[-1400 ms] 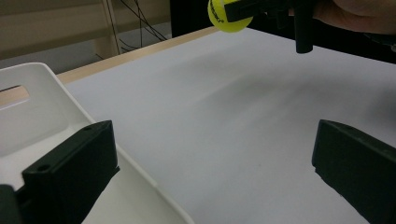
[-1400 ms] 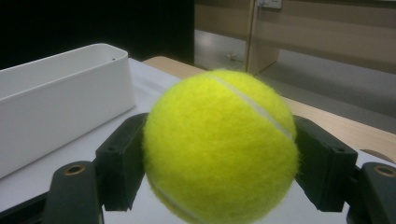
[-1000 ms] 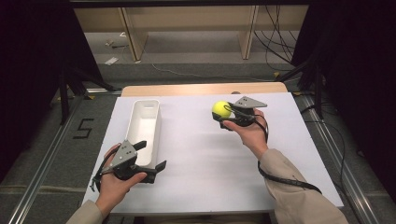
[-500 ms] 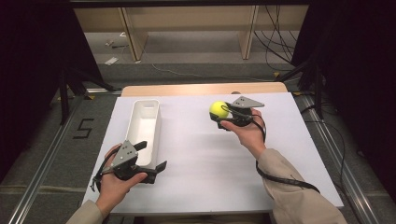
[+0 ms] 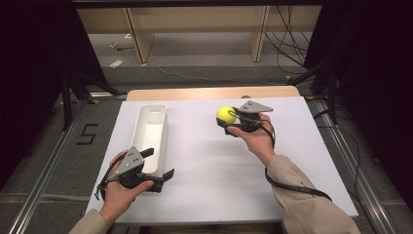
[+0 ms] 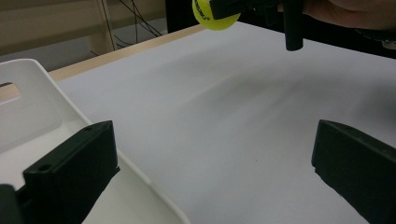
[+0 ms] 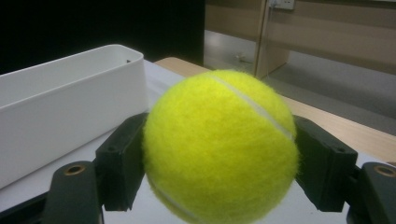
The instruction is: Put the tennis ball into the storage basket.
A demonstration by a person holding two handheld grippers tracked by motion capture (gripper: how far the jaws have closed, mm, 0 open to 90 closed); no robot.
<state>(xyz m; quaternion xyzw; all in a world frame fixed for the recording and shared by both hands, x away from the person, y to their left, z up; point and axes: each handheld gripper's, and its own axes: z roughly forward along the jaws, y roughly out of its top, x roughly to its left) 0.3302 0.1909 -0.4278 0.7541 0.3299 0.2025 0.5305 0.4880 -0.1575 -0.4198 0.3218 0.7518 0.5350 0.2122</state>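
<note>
Floor marking "5" (image 5: 86, 134); your right gripper (image 5: 229, 117) still clamps the tennis ball (image 5: 226, 114), left gripper (image 5: 158, 165) agape, both unmoved.

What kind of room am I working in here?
Probably a lab recording station: a white table ringed by black curtains, cables trailing over the floor, and a taped "5" marker beside a floor rail.

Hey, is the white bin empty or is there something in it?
Empty, as far as shown: the bin's inside is bare white in the high view; the ball is outside it.
</note>
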